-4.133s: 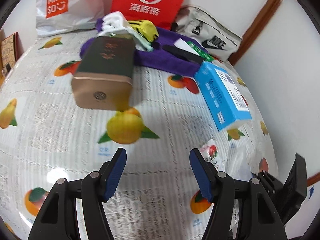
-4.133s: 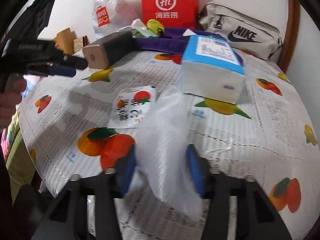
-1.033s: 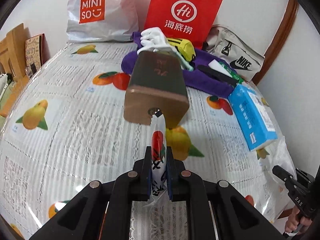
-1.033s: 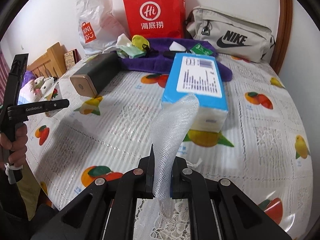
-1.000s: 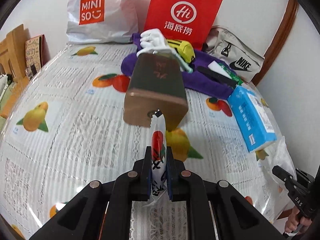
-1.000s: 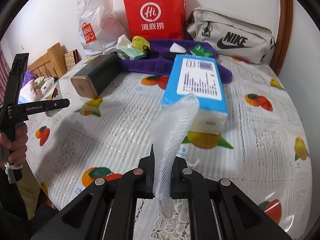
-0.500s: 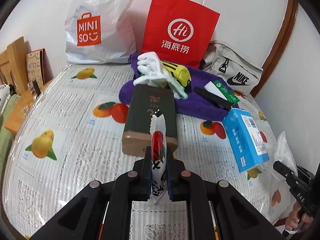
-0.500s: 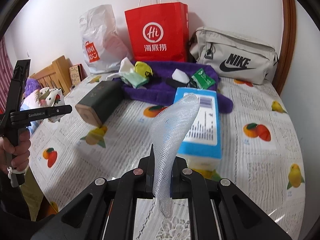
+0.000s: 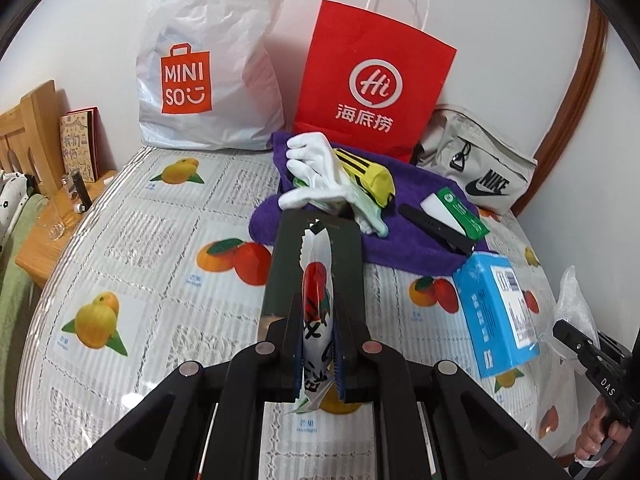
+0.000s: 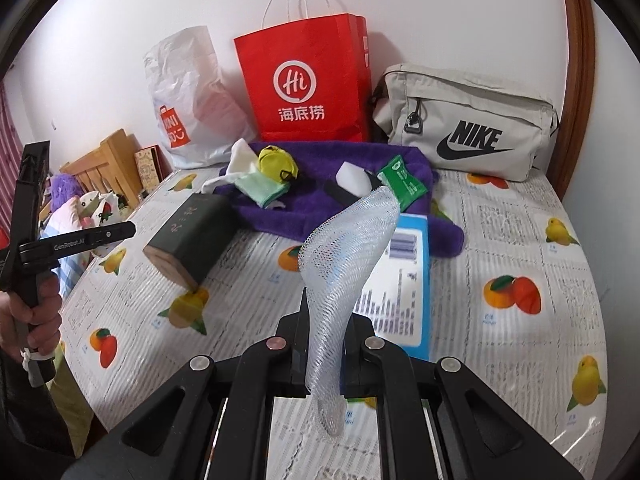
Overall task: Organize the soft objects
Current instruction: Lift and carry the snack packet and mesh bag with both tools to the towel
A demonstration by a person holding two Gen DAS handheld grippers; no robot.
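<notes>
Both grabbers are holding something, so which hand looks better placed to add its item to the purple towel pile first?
Probably the left. Its gripper, shut on the white snack packet, points over the dark box at the purple towel. The right gripper, holding the mesh sleeve, has the blue tissue pack ahead.

Even, bright indoor light with soft shadows; mild glare on the glossy tablecloth [image 9: 168, 236]. Strong fisheye curvature and dark vignetted corners. Focus stays sharp throughout both views.
</notes>
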